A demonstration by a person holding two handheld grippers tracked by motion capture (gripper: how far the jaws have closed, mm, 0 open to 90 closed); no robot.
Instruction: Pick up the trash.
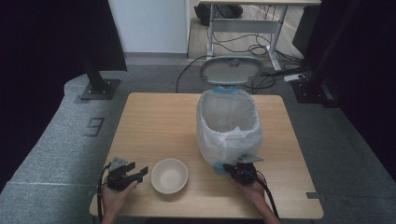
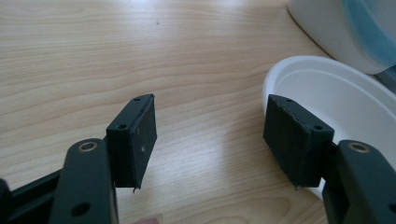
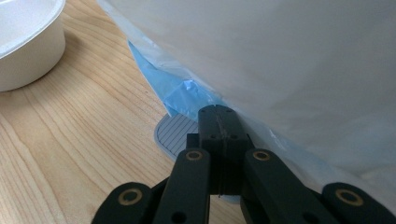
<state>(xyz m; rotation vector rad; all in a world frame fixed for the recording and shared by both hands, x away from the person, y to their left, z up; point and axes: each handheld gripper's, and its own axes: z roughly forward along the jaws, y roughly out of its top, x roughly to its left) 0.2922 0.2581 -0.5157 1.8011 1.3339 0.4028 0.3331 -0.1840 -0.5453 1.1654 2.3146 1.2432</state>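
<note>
The bench [image 1: 154, 116] looks like smooth light wood. The bowl [image 1: 169, 175] is matt white. The bin bag [image 1: 224, 140] is thin crinkly plastic.

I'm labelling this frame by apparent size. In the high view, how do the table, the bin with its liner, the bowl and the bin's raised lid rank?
Largest to smallest:
1. table
2. bin
3. lid
4. bowl

The lid sits farther from the camera than the bowl, so their order is unsure.
</note>
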